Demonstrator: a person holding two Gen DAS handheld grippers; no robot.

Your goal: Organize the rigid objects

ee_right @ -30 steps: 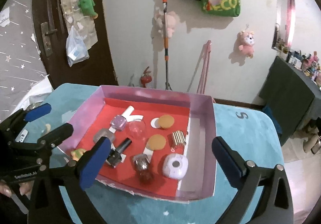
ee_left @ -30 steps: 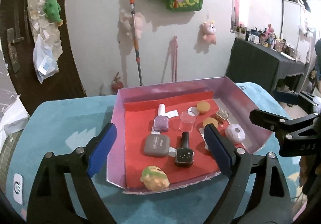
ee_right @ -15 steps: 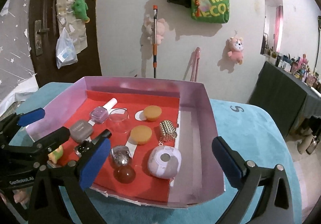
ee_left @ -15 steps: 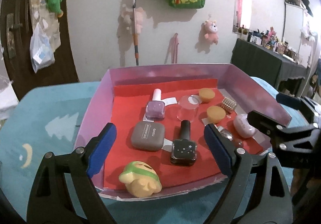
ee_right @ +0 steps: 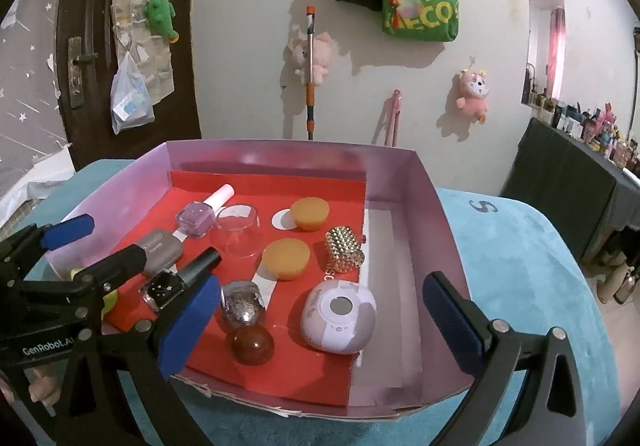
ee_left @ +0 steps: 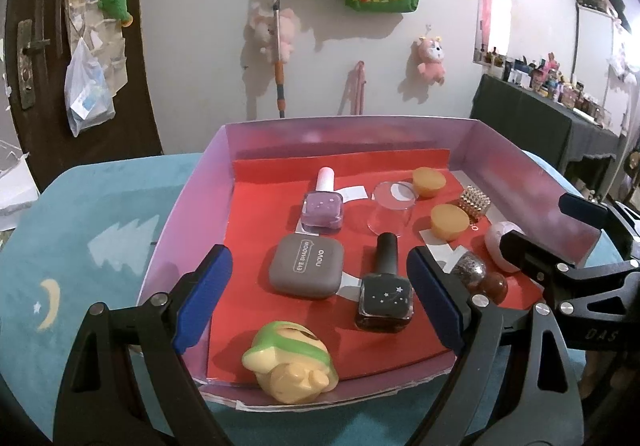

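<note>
Both grippers hover over the near edge of the tray [ee_left: 188, 202], fingers spread wide on each and nothing between them. The left gripper [ee_left: 320, 302] frames the near left of the red liner; the right gripper [ee_right: 320, 318] sits further right, over the near right.

Nearest the left gripper lies a yellow toy [ee_left: 290, 360] with a green cap, right at the tray's front lip. Just behind it, a grey eyeshadow case [ee_left: 306, 270] lies flat, and beside that a black polish bottle [ee_left: 385, 292] lies on its side (cap pointing away).

In the right view, a brown ball [ee_right: 253, 344] touches a glitter jar [ee_right: 242, 304], with a lilac pod [ee_right: 339, 316] just to their right.

Further back: a lilac polish bottle [ee_left: 323, 204], a clear cup [ee_left: 390, 212], two orange pucks [ee_right: 285, 259] [ee_right: 309, 213], and a gold studded cylinder [ee_right: 345, 249].

The tray rests on a teal-covered table [ee_right: 520, 254]. A plush bear [ee_right: 472, 96] hangs on the wall behind.
</note>
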